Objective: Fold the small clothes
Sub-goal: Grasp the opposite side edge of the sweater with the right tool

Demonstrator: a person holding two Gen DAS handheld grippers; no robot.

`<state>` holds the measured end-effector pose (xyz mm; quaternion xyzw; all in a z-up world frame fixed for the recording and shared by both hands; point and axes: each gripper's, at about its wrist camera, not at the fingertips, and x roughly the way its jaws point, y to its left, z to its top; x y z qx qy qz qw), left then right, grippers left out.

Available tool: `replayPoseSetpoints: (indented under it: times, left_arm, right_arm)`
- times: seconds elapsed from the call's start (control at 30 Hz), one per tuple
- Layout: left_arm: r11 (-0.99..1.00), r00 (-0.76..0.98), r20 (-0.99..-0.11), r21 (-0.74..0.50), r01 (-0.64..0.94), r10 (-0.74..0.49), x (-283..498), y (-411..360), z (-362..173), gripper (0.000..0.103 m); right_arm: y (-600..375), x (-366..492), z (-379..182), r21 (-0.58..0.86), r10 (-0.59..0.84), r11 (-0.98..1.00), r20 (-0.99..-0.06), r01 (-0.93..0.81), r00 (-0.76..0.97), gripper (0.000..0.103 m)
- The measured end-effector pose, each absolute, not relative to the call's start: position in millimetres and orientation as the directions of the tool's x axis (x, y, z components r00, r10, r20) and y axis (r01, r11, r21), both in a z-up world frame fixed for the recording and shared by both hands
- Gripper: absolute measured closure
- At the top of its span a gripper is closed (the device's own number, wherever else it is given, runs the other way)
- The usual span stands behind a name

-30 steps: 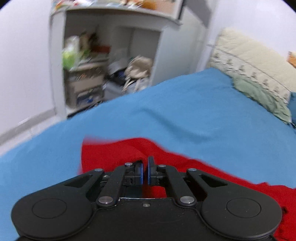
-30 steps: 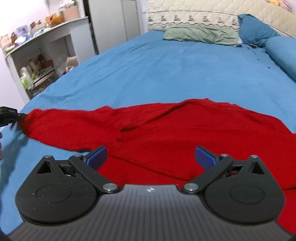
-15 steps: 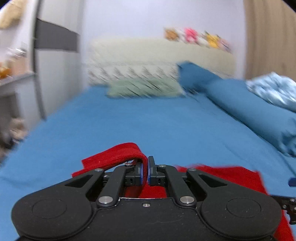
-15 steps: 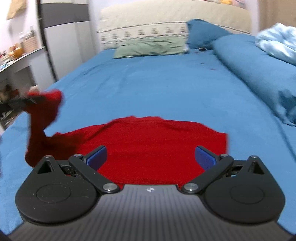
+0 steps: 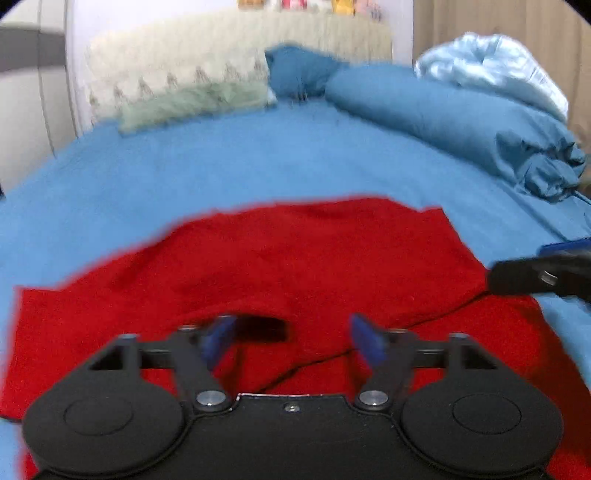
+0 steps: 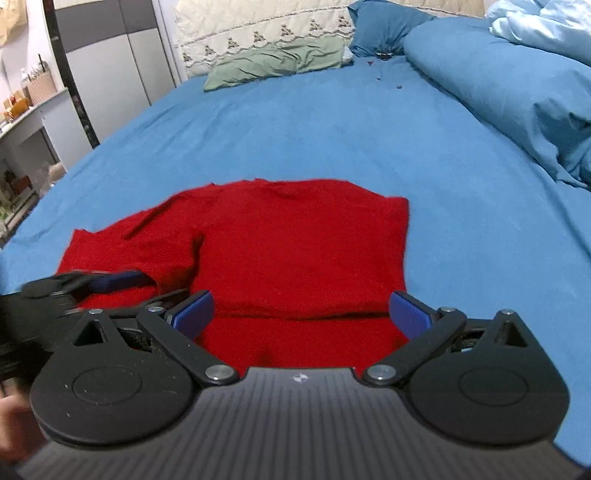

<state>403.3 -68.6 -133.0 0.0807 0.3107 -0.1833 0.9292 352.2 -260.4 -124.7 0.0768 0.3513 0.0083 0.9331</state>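
Observation:
A red knit garment lies spread on the blue bedsheet, with one part folded over onto the rest along a slanting edge. My left gripper hovers low over that folded part. Its jaws are opening, and the cloth lies below the blue pads with nothing pinched between them. In the right wrist view the garment has a straight right side. My right gripper stands open over its near edge, holding nothing. The left gripper shows at the garment's left side, and the right gripper shows at the garment's right edge.
A green pillow and a cream quilted headboard sit at the far end of the bed. A rolled blue duvet and a pale blue quilt line the right side. A wardrobe and cluttered shelves stand to the left.
My left gripper, shut on an end of the red cloth, carried it rightward across the garment, then opened and let it drop. The right gripper stayed open and shifted along the near edge.

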Motion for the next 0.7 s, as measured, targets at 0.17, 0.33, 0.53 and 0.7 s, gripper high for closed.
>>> replayPoseSetpoints:
  times: [0.17,0.33,0.53,0.7]
  left_arm:
    - [0.974,0.823,-0.554,0.089,0.211,-0.127,374.3,2.6,-117.1,0.006]
    - [0.997,0.800,-0.600,0.047,0.059,-0.019,375.2,54.0,-143.0,0.006]
    - [0.999,0.765,-0.644,0.035,0.015,0.011,380.7,77.2,-152.9,0.006]
    - [0.999,0.736,-0.677,-0.031,-0.013,-0.012,386.8,92.0,-154.1,0.006]
  right_arm:
    - [-223.6,373.8,-120.2,0.083,0.156,0.987,-0.701,-0.137,0.696,0.000]
    - [-159.2,395.1,-139.8,-0.065,0.167,0.951,-0.718,-0.304,0.675,0.000]
    - [-95.4,418.0,-169.9,-0.327,0.087,0.845,-0.696,-0.423,0.713,0.018]
    - [-63.8,420.5,-196.1,-0.530,0.047,0.695,-0.640,-0.485,0.767,0.029]
